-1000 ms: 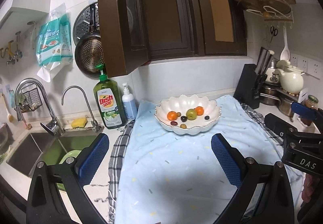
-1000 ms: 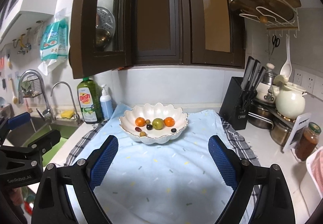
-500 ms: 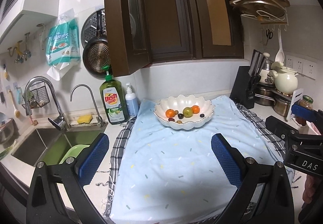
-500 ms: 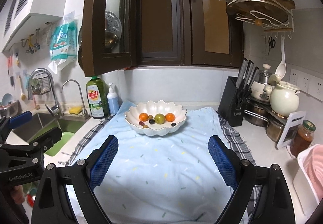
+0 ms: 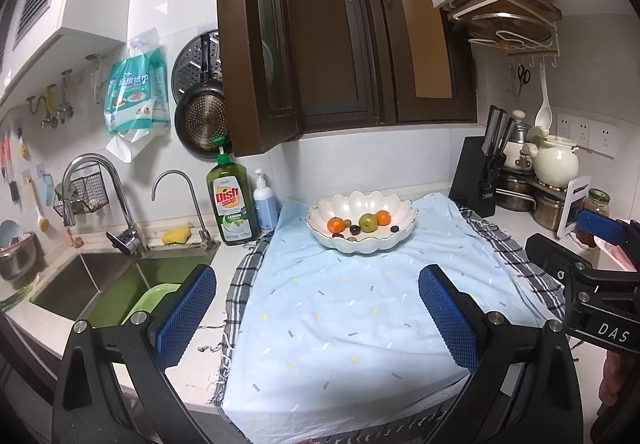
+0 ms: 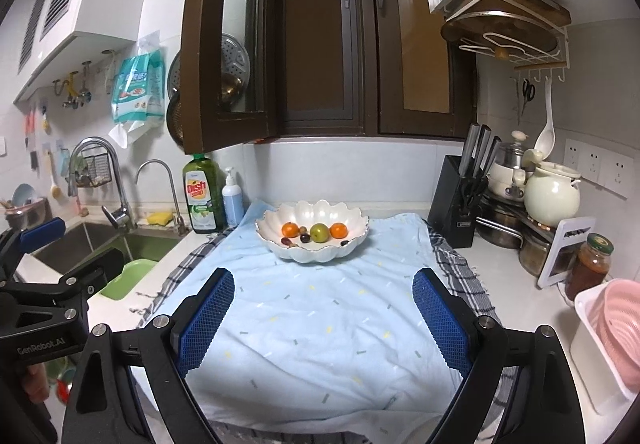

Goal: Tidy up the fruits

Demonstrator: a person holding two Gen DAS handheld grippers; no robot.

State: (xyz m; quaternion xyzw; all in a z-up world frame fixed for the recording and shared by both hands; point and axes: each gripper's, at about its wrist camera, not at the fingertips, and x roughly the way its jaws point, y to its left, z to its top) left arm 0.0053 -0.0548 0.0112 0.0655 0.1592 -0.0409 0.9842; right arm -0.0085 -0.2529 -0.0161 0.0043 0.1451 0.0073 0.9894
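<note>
Seemingly finished: fruits [image 6: 319, 232] are gathered in the scalloped bowl [image 6: 352, 244] on the blue cloth [image 6: 320, 324], while left gripper [image 5: 318, 314] and right gripper [image 6: 323, 318] are held spread, empty, well apart from it; little further is called for.

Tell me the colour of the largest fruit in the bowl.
Green; clearest in the right wrist view.

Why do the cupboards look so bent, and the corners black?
Both wrist views are fisheye: the brown cupboard bows outward in the left view, the corners go black, and the white bowl in the right view stays sharp under even light.
</note>
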